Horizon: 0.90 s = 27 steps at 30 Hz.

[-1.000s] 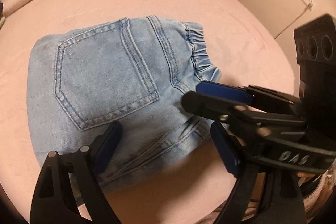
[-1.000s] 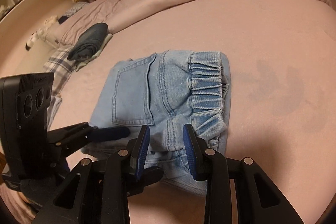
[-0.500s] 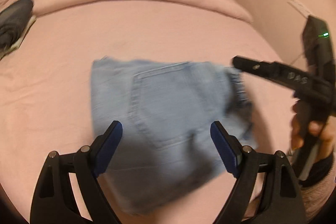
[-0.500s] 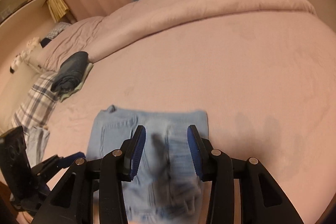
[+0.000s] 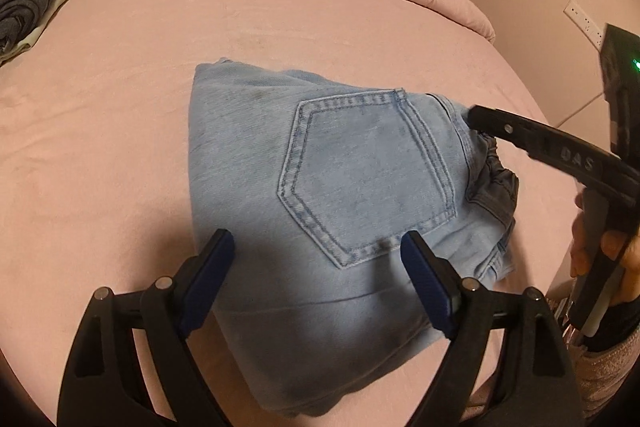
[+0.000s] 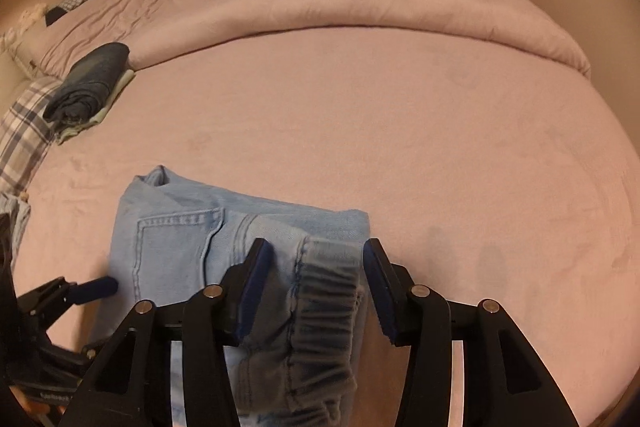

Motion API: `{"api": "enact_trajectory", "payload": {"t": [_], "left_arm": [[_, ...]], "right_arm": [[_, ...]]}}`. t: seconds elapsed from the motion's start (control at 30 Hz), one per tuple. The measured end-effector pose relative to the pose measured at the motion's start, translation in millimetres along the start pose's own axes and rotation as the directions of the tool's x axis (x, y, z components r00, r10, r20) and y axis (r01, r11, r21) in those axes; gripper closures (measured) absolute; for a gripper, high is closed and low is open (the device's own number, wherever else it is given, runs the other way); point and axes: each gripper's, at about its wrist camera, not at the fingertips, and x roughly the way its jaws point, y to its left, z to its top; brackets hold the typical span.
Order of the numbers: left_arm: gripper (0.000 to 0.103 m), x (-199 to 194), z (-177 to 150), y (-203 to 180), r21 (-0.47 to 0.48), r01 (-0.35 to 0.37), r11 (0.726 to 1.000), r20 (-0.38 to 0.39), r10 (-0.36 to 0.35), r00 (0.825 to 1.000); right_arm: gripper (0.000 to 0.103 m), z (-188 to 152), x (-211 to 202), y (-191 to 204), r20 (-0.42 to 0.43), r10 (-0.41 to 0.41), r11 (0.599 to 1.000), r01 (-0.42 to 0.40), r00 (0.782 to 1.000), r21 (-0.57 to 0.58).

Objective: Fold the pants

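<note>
Both grippers, left and right, have backed off agape; pants lie folded on bed, task near done.

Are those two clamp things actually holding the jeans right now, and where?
Nothing is held. Both the left hand-held gripper and the right hand-held gripper stand open over the folded light-blue denim pants.
</note>
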Motion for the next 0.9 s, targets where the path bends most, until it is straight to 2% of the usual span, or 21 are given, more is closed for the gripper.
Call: {"api": "enact_trajectory", "payload": {"t": [0.2, 0.27, 0.4, 0.47, 0.57, 0.83, 0.9], "left_arm": [[0.018, -1.2, -2.2, -2.2, -0.011, 0.005, 1.0, 0.005, -0.005, 1.0], [0.018, 0.7, -3.6, -7.2, -0.014, -0.014, 1.0, 0.006, 0.014, 1.0], [0.018, 8.6, -8.0, 1.9, -0.077, -0.007, 0.997, -0.026, 0.005, 1.0], [0.018, 6.3, -10.7, 5.9, -0.093, -0.003, 0.996, -0.027, 0.0, 1.0], [0.018, -0.2, -12.6, 7.2, -0.103, 0.007, 0.995, -0.019, -0.009, 1.0], [0.018, -2.3, -3.9, 6.4, -0.117, 0.016, 0.993, -0.008, -0.017, 1.0], [0.018, -0.8, -1.4, 6.1, -0.12, 0.022, 0.993, -0.008, -0.023, 1.0]], "right_arm": [[0.054, -16.2, -18.6, 14.2, 0.02, -0.003, 0.999, 0.005, 1.0, -0.053], [0.054, -22.3, -21.7, 19.6, 0.016, 0.006, 0.997, -0.005, 1.0, -0.072], [0.054, -33.6, -16.2, 30.7, -0.015, 0.005, 0.993, -0.007, 1.0, -0.117], [0.054, -42.2, -6.1, 35.4, -0.042, -0.041, 0.987, 0.034, 0.998, -0.158], [0.052, -49.4, -1.6, 43.4, -0.034, -0.103, 0.971, 0.093, 0.994, -0.219], [0.049, -45.2, -13.2, 35.1, -0.032, -0.079, 0.982, 0.073, 0.996, -0.172], [0.041, -47.2, -14.6, 32.5, -0.033, -0.068, 0.986, 0.062, 0.997, -0.154]]}}
